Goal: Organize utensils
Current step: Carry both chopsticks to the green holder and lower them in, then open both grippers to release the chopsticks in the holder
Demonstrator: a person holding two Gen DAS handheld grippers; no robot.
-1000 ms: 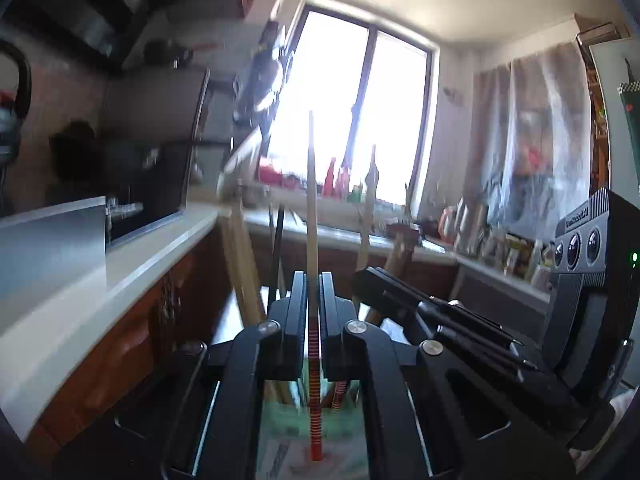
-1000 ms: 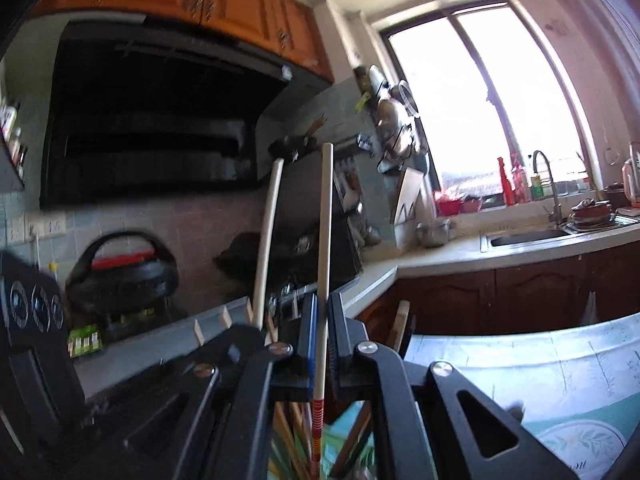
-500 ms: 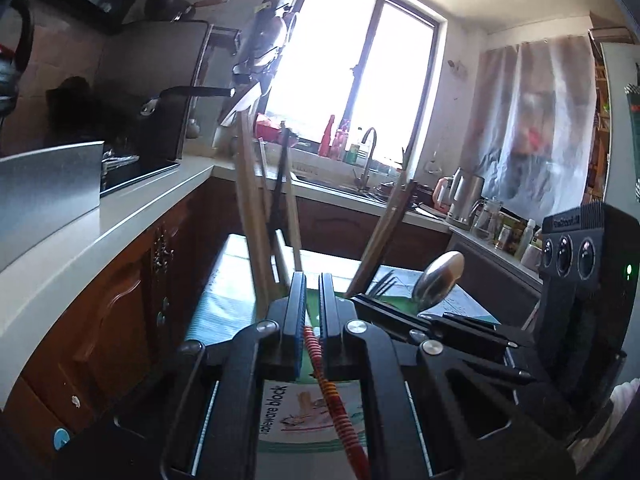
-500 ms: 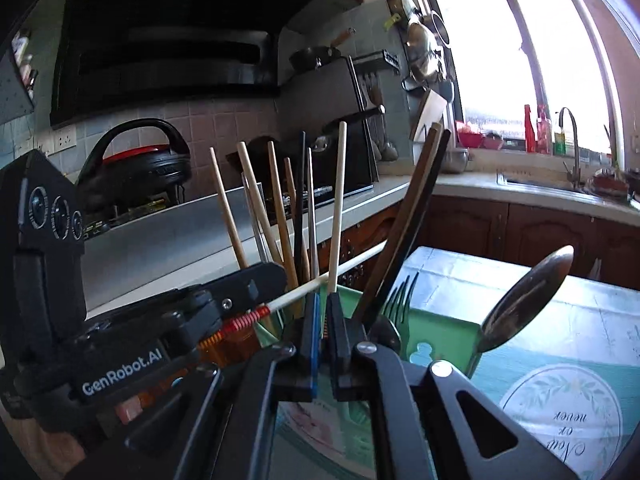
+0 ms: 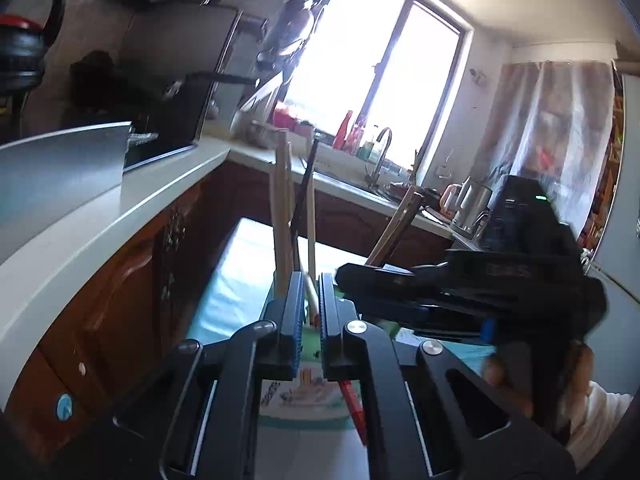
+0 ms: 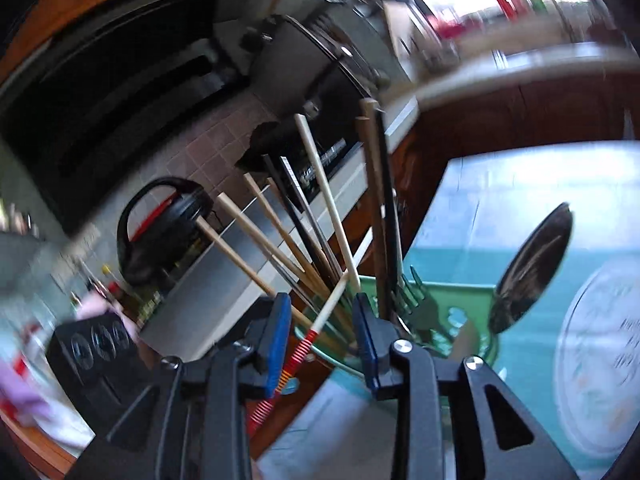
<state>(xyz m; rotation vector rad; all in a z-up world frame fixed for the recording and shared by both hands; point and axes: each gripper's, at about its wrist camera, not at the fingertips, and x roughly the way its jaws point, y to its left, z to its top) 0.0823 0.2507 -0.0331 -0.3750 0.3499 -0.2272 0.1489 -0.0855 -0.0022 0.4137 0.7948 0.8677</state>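
A green utensil holder (image 6: 440, 292) stands on the teal tablecloth, with several chopsticks (image 6: 280, 232), forks (image 6: 412, 292) and a spoon (image 6: 528, 272) upright in it. The jaws of my right gripper (image 6: 322, 332) are opening. A red-striped chopstick (image 6: 308, 344) slants between its blue pads (image 6: 280, 328) without touching them. My left gripper (image 5: 309, 308) is shut on that same red-striped chopstick (image 5: 352, 400), and its pale shaft points toward the holder. A pale chopstick (image 6: 324, 192) leans in the holder just beyond my right jaws.
A white countertop (image 5: 120, 208) over brown cabinets (image 5: 132, 300) runs along the left. On it sits a black cooker (image 6: 168, 224). A sink tap (image 5: 380, 148) and a kettle (image 5: 472, 204) stand under the window. The teal tablecloth (image 6: 500, 200) spreads right of the holder.
My right jaws have opened and let go of the pale chopstick, which now stands in the holder. The right view has rolled and dipped. My left gripper keeps its grip.
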